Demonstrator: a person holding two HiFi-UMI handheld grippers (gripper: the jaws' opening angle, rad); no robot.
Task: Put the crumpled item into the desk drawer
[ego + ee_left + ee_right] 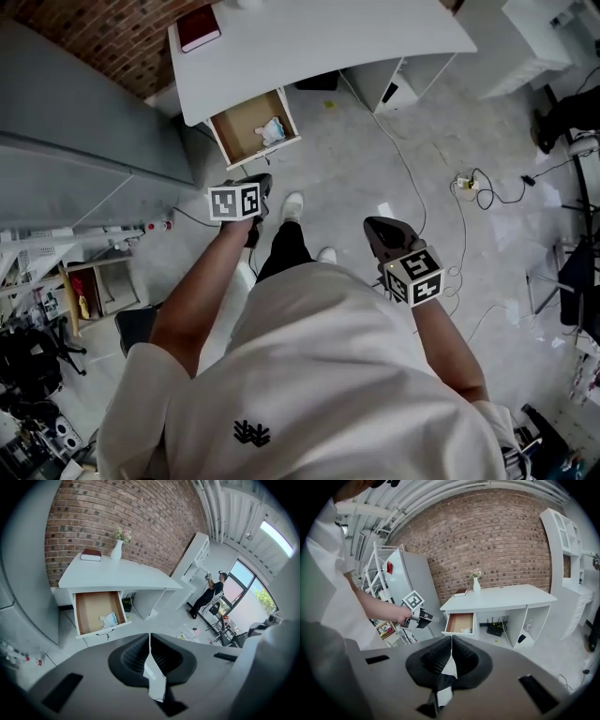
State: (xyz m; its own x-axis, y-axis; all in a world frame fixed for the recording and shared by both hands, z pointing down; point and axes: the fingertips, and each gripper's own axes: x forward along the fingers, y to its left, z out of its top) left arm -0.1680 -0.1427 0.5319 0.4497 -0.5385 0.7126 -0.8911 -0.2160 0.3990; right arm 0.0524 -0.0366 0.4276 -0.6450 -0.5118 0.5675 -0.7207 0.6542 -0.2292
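The white desk [319, 42] stands at the far side, and its drawer [246, 120] is pulled open. A crumpled white and blue item [272, 130] lies inside the drawer at its front right corner. It also shows in the left gripper view [110, 619] and the right gripper view [465, 630]. My left gripper [262, 184] hangs a short way in front of the drawer, jaws shut and empty [150, 637]. My right gripper [377, 227] is further right over the floor, also shut with nothing in it [451, 639].
A red book [199, 28] and a vase of flowers [116, 550] sit on the desk. A grey cabinet [84, 122] stands left of the drawer. Cables and a power strip [466, 184] lie on the floor at right. A white shelf unit [569, 550] stands right of the desk.
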